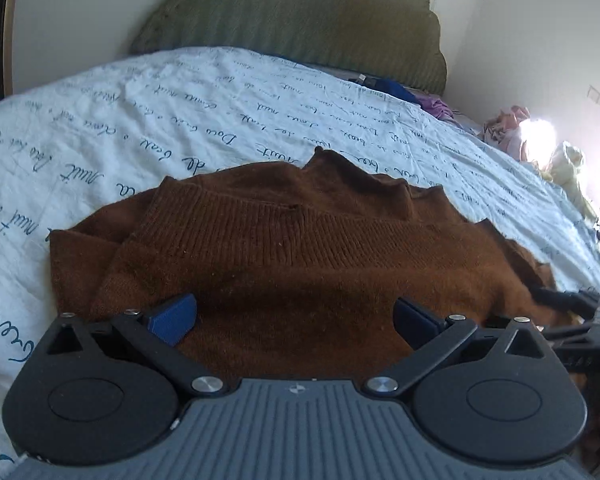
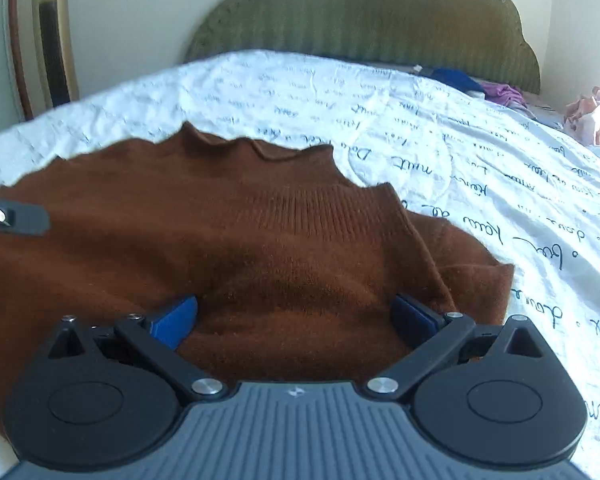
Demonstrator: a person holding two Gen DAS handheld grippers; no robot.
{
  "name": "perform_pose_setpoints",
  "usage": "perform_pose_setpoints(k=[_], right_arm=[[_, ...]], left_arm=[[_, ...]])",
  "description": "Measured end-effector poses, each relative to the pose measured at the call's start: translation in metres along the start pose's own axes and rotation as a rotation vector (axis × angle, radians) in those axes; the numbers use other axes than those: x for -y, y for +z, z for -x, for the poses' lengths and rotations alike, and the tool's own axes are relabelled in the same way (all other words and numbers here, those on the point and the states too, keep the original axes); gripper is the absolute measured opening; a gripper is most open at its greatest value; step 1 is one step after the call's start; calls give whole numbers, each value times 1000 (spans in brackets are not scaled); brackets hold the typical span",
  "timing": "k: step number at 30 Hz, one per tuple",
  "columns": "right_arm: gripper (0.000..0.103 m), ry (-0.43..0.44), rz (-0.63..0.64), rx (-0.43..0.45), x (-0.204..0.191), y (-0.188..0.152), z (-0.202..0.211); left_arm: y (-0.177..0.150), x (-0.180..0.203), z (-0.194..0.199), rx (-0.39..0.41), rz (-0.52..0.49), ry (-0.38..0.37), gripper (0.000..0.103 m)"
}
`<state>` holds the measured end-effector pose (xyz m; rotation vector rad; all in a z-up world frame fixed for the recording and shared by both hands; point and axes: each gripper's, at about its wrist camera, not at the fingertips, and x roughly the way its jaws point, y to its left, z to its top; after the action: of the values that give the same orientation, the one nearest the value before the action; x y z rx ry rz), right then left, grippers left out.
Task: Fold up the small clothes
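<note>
The brown sweater (image 1: 300,264) lies spread on the bed (image 1: 120,120), its ribbed hem toward the headboard (image 1: 300,20), probably for folding. The left gripper (image 1: 294,320) and right gripper (image 2: 294,318) hover over its near edge, jaws wide apart, holding nothing.

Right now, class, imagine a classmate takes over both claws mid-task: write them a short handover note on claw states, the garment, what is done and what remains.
Left claw: open, low over the brown knitted sweater, gripping nothing.
Right claw: open, over the same sweater, also empty.
The sweater lies on the white bedspread printed with blue handwriting, ribbed neck towards the green headboard, one sleeve apparently folded in on the left.
Done: laid out, folding seemingly started.
Left: finish folding it; more clothes wait near the headboard.
</note>
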<state>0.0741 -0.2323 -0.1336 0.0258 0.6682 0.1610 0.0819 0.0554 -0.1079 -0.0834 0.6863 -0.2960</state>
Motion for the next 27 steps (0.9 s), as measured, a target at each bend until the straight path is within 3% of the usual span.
perform_pose_setpoints(k=[2, 5, 10, 16, 21, 24, 27], right_arm=[[103, -18, 40, 9, 8, -3, 3], [103, -36, -30, 14, 21, -6, 6], [103, -137, -9, 40, 1, -9, 19], [103, -155, 1, 46, -22, -21, 25], [103, -142, -168, 38, 10, -24, 23], [103, -257, -210, 43, 14, -27, 25], [103, -214, -327, 76, 32, -33, 32]], left_arm=[[-5, 6, 2, 12, -37, 25, 103], [-2, 3, 1, 16, -12, 22, 103], [-3, 3, 3, 20, -19, 21, 103], [-3, 6, 3, 21, -28, 21, 103], [-3, 4, 4, 25, -20, 8, 103], [-4, 4, 4, 26, -21, 5, 103], [-3, -6, 9, 53, 30, -48, 103]])
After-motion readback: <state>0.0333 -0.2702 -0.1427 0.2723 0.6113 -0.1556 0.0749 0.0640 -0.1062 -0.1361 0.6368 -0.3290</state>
